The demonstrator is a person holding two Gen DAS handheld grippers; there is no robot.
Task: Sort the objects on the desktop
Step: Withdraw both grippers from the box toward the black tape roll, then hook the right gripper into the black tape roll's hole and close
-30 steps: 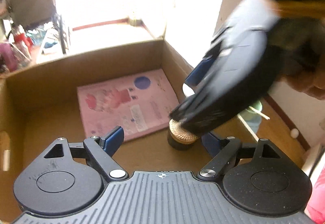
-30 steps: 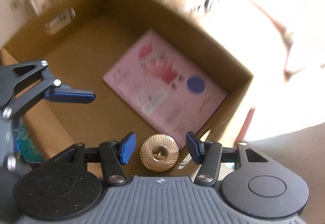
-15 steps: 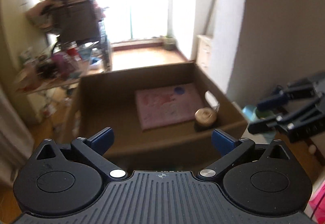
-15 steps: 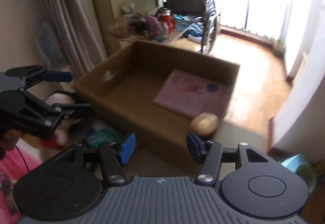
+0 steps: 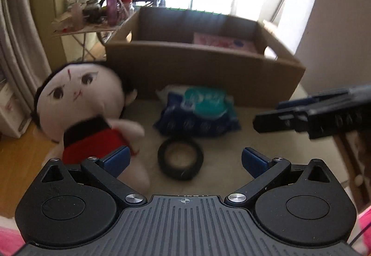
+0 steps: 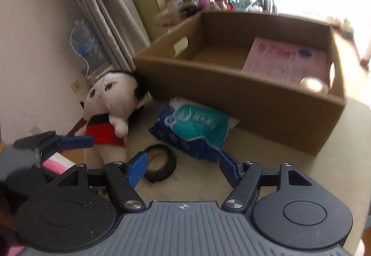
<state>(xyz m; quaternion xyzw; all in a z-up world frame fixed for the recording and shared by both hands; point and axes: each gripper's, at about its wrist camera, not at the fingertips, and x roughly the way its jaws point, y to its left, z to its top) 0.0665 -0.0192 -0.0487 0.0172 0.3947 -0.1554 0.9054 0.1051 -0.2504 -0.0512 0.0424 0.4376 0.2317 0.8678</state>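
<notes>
2 empty handheld grippers hung over a cluttered tabletop in front of a half-filled cardboard box.

The cardboard box (image 5: 204, 70) stood at the back of the table (image 6: 289, 163), with a pink booklet (image 6: 287, 61) flat inside and a small gold-topped item (image 6: 313, 84) blurred in its near right corner. A plush doll (image 5: 88, 103) leaned just left of the box; being soft and light, it looked best pinched at the body. A blue and teal soft pack (image 5: 199, 112) lay against the box front, likely squashy and slippery. Nearest lay a black tape roll (image 5: 180, 158), stiff and light, probably best gripped across its rim. The left gripper (image 5: 184, 161) stood spread wide with nothing between its fingers; the right gripper (image 6: 180, 168) was opening, also with nothing in its grasp.
</notes>
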